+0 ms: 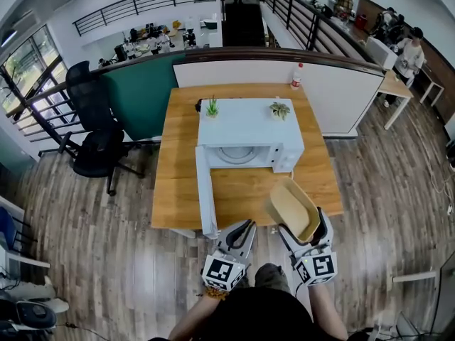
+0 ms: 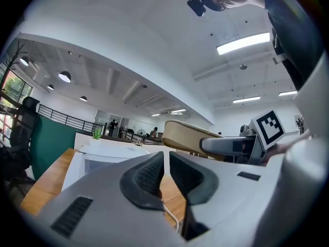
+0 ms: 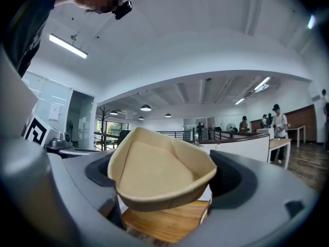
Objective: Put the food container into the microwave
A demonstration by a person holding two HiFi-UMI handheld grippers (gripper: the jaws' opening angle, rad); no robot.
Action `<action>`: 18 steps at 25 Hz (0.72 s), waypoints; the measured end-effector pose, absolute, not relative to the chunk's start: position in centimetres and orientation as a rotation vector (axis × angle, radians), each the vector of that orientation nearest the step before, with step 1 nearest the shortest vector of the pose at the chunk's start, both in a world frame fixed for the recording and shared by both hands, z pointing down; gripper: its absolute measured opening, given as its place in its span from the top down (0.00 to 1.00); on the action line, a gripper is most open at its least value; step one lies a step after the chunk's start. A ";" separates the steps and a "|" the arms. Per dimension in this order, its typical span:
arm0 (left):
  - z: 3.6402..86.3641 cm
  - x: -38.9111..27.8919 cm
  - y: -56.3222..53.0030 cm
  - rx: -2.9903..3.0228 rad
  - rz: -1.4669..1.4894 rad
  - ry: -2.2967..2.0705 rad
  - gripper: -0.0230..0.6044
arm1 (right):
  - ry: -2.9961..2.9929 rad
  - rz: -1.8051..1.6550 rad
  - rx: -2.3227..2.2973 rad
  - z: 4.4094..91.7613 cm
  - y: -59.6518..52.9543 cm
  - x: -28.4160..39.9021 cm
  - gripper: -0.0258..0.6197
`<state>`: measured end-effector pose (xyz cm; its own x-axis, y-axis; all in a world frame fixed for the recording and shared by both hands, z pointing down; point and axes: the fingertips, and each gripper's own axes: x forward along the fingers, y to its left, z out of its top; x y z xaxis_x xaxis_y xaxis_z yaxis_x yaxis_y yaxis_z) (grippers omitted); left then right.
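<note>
A tan paper food container (image 1: pixel 293 208) (image 3: pixel 159 176) is squeezed between the jaws of my right gripper (image 1: pixel 302 222) (image 3: pixel 162 181), held above the front right part of the wooden table (image 1: pixel 178 183). The container (image 2: pixel 187 138) also shows at the right of the left gripper view. A white microwave (image 1: pixel 249 139) (image 2: pixel 110 156) stands in the middle of the table with its door (image 1: pixel 205 194) swung open toward me on the left. My left gripper (image 1: pixel 242 227) (image 2: pixel 166 174) hangs shut and empty near the table's front edge, beside the door's end.
Two small potted plants (image 1: pixel 212 107) (image 1: pixel 279 110) sit on top of the microwave. A bottle (image 1: pixel 296 77) stands at the table's far right corner. A black office chair (image 1: pixel 96 144) is to the left. Low partitions back the table; several people stand far right.
</note>
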<state>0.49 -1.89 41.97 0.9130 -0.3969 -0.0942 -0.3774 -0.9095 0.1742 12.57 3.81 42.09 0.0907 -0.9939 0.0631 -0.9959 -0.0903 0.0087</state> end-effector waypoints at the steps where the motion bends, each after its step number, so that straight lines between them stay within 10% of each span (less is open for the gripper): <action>1: 41.9 0.4 -1.9 2.921 -0.193 -0.597 0.88 | -2.082 0.064 2.290 42.1 3.7 12.6 0.13; 18: 42.9 -1.9 -4.5 2.889 -0.123 -0.802 0.88 | -2.201 0.118 2.203 44.4 -1.1 13.3 0.14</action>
<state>-1.92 -4.49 42.89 0.8547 -0.5175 -0.0412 -0.5060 -0.8481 0.1568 13.28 -1.15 44.38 -0.0004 -0.9975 0.0711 -0.9993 -0.0022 -0.0361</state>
